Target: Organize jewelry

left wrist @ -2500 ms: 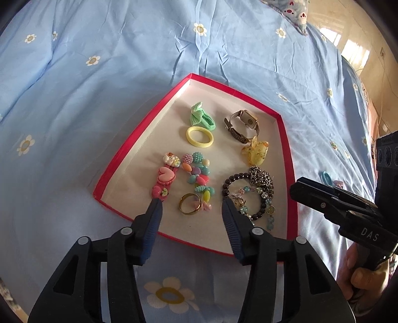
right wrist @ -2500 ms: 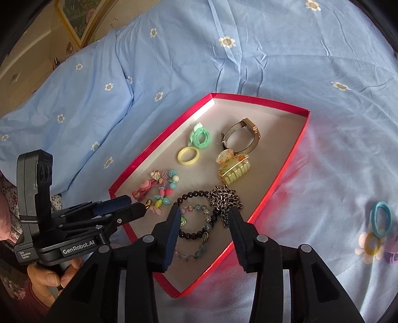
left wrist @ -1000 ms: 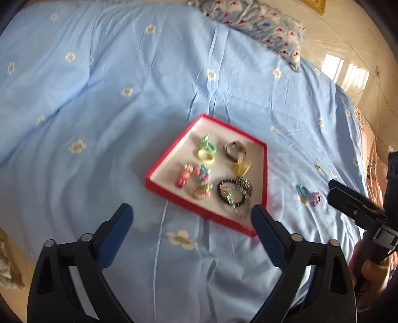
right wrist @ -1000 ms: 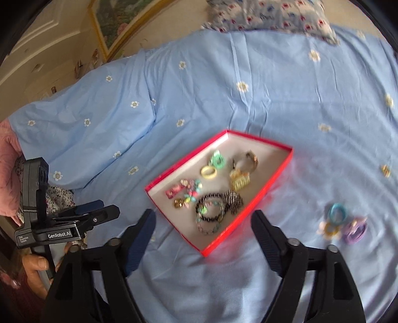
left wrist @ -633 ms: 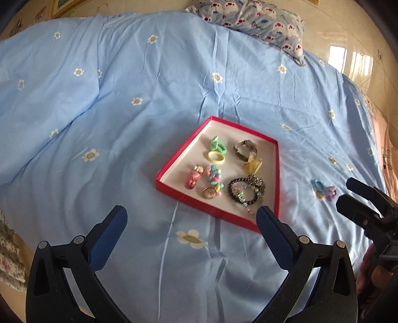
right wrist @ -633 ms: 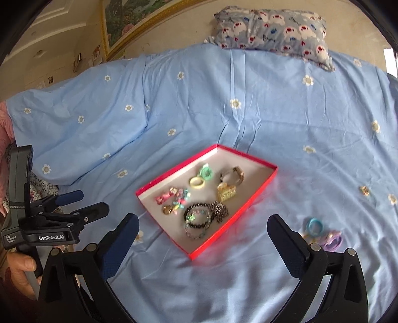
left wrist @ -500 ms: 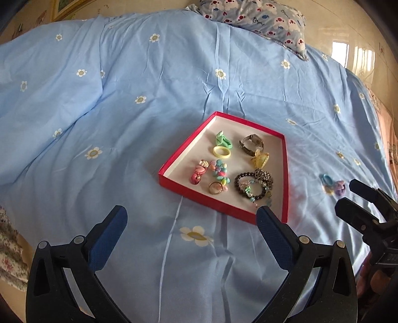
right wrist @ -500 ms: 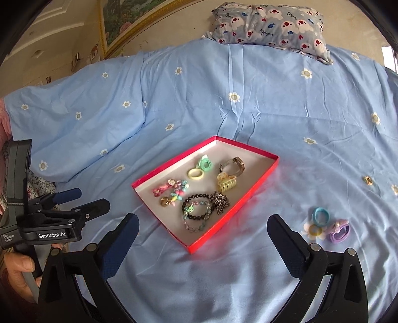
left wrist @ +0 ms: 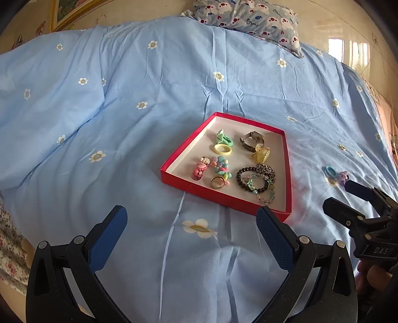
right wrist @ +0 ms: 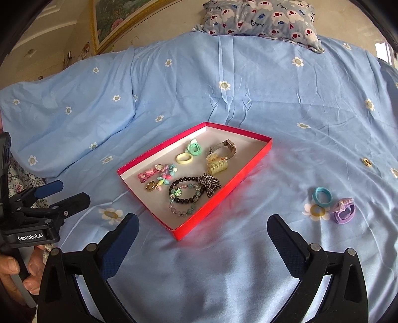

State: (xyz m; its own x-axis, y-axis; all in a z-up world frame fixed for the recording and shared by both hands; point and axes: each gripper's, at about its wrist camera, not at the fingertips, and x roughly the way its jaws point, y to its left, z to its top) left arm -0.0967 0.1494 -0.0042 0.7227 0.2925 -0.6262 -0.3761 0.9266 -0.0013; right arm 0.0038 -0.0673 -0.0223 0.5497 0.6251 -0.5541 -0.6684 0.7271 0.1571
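Shallow red cardboard tray [left wrist: 225,196] of mixed jewelry on a light blue daisy-print bedsheet [left wrist: 149,104], left gripper [left wrist: 191,223] low in front, jaws spread wide and empty, right gripper [left wrist: 348,198] at right edge, patterned pillow [left wrist: 248,17] behind

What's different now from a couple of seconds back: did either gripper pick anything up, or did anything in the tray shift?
Both grippers have pulled back from over the red tray and opened wide; the left gripper and right gripper now hang empty over the blue bedspread. Nothing was taken. The jewelry in the tray and the hair ties on the bedspread lie as before.
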